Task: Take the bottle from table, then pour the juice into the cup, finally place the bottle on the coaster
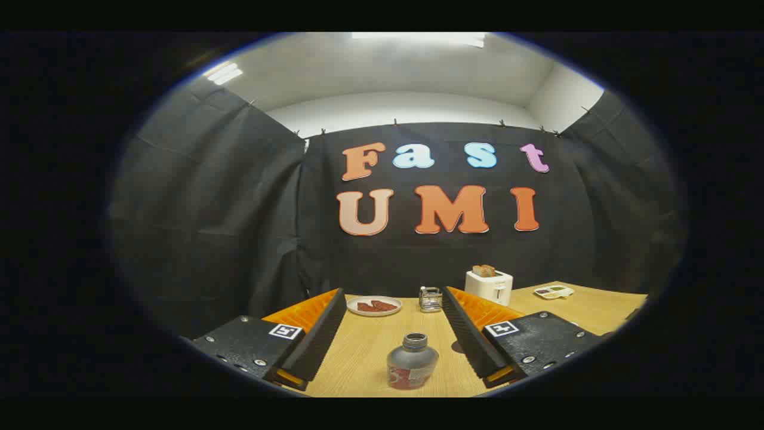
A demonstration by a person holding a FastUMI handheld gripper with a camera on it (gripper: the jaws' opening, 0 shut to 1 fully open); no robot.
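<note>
Tool status: both fingers are spread wide apart and grip nothing. Each finger runs forward over the worktop, and neither finger touches any object.

Bottle: it stands upright on the worktop, between the two fingers and closer to the right one. It is a small, dark, translucent bottle with a red label low on its body. Its neck is short, and its mouth appears open. A clear gap separates it from each finger.

Objects beyond the fingertips, toward the black cloth wall:
- Plate: a round, pale plate that lies flat on the worktop, just ahead of the left fingertip. It carries a few dark red pieces of food.
- Metal holder: a small, shiny item that stands just beside the right fingertip, to the right of the plate. Its exact kind cannot be told.
- Toaster: a white toaster that stands farther back and to the right, with slices of bread rising from its slots.
- Tray: a small, shallow, light tray that lies well to the right of the toaster, near the far edge of the worktop. Its contents are too small to identify.
</note>
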